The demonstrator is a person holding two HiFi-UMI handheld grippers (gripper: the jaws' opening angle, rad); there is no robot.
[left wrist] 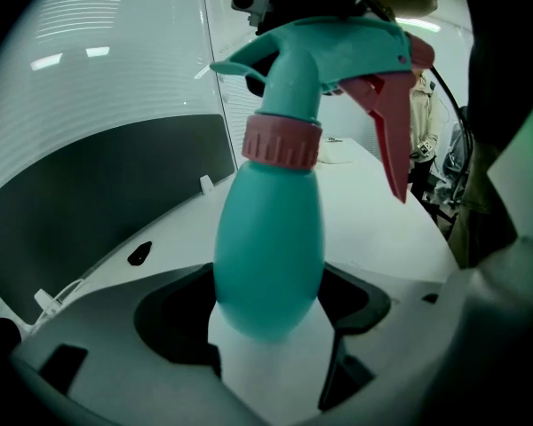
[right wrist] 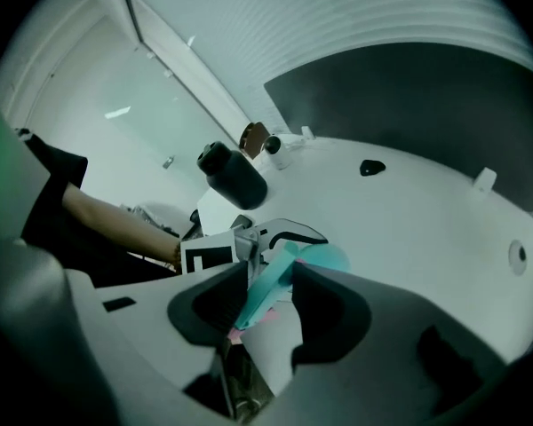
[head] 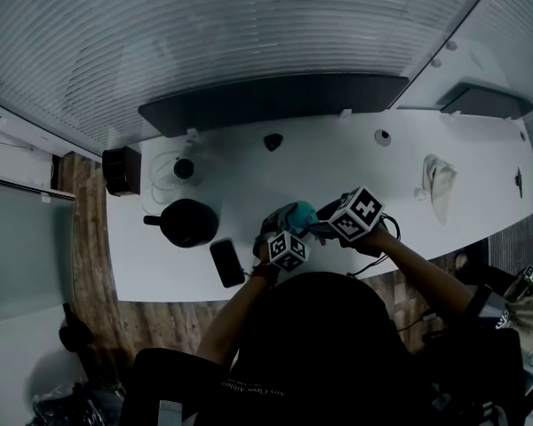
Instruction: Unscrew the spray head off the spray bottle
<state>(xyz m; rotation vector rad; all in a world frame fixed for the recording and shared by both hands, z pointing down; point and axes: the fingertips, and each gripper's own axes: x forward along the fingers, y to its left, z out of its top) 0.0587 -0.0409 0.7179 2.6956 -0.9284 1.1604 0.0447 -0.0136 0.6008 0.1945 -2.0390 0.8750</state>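
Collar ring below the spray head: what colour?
The ribbed plastic collar ring is pinkish red; clearest in left gripper view.

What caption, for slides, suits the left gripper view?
Left gripper grips the teal spray bottle below its pink collar and trigger.

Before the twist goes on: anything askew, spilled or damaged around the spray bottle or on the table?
Nothing stands out. The spray bottle sits straight in the left hand-held gripper, its pink collar seated square, and the right hand-held gripper clamps the spray head. No spill shows on the table; a crumpled cloth lies apart.
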